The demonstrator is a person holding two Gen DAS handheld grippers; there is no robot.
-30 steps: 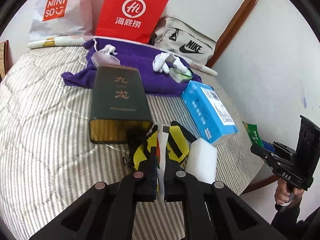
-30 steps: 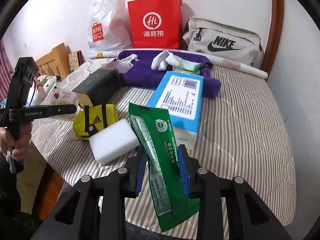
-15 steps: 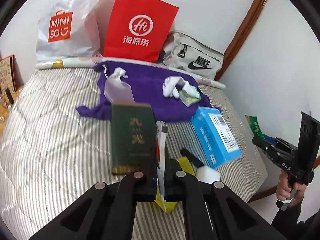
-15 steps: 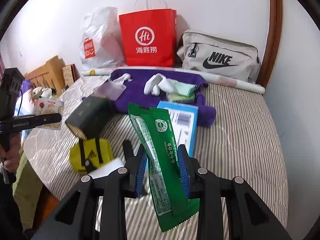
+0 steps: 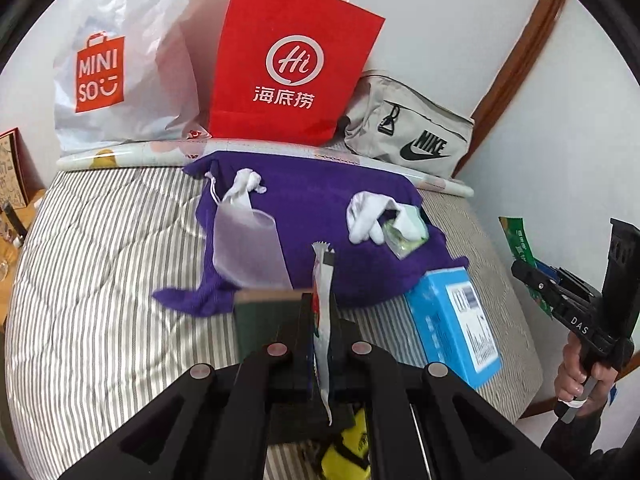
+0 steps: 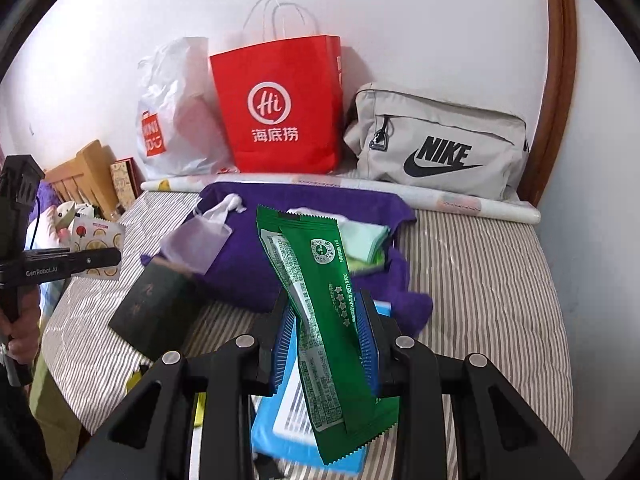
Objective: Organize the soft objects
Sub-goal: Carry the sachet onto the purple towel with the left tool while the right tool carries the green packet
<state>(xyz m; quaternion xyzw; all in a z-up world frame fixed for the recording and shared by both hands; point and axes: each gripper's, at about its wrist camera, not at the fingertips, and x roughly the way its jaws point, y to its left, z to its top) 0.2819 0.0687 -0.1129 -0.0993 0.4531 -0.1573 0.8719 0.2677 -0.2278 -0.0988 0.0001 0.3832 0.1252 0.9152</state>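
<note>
Both packets are off the striped quilted bed and in carriage. The left tongs are clamped on a thin white sachet printed with red fruit; the right tongs pinch a long green foil snack packet, held upright. Judged next — pick a destination, likely the red paper carrier bag behind the purple cloth, then lower and release each packet.

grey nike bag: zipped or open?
Zipped, as far as visible. The Nike bag shows its front zipper closed, pull hanging at the left end; no contents showing.
</note>
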